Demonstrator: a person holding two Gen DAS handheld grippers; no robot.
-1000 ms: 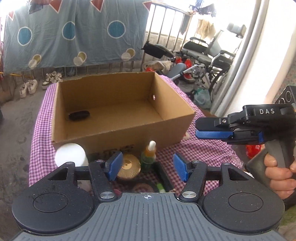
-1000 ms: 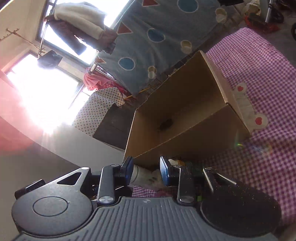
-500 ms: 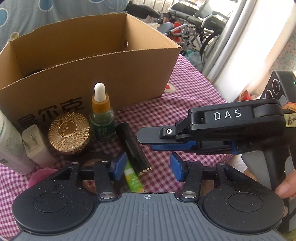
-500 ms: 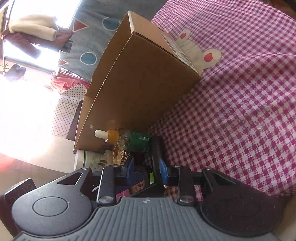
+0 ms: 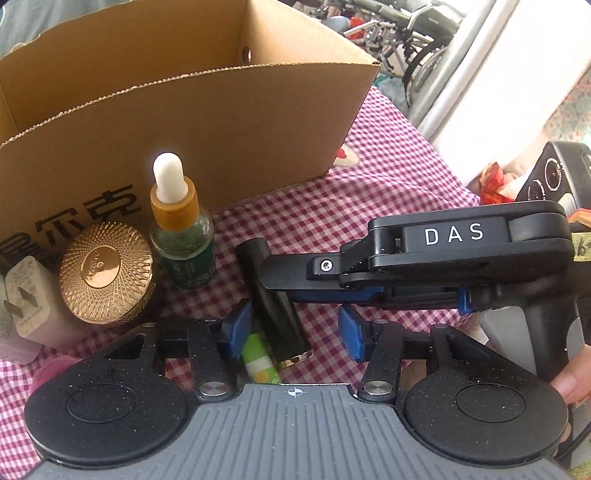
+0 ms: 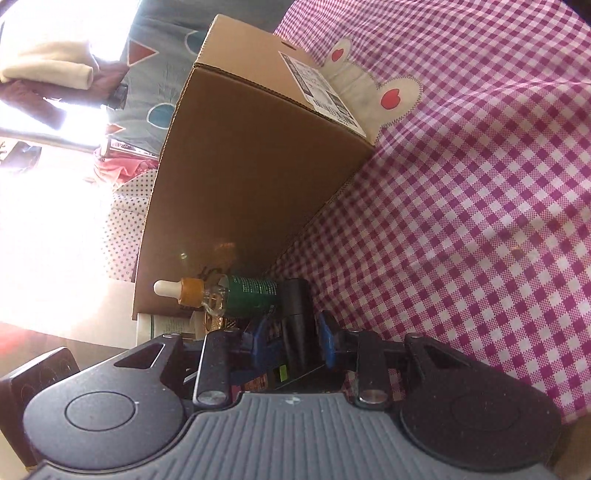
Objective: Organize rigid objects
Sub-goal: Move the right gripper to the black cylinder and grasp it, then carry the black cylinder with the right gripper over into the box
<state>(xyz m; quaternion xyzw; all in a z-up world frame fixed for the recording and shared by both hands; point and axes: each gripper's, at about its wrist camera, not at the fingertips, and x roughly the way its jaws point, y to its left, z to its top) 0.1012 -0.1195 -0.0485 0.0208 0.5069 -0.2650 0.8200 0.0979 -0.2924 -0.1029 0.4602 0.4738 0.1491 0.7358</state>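
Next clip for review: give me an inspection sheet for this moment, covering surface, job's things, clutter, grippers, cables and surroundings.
Surface: purple-and-white checked tablecloth, with a sewn-on patch beside the box.
Job's things: open cardboard box; before it stand a dropper bottle, a gold lidded jar and a white plug adapter; a black tube and a green stick lie flat side by side.
Clutter: a pink item at the left edge, unclear.
Grippers: left gripper open, above the black tube and green stick; right gripper straddles the black tube, contact unclear.
Cables: nothing seen.
Surroundings: wheelchairs behind, patterned hanging sheet, bright window.
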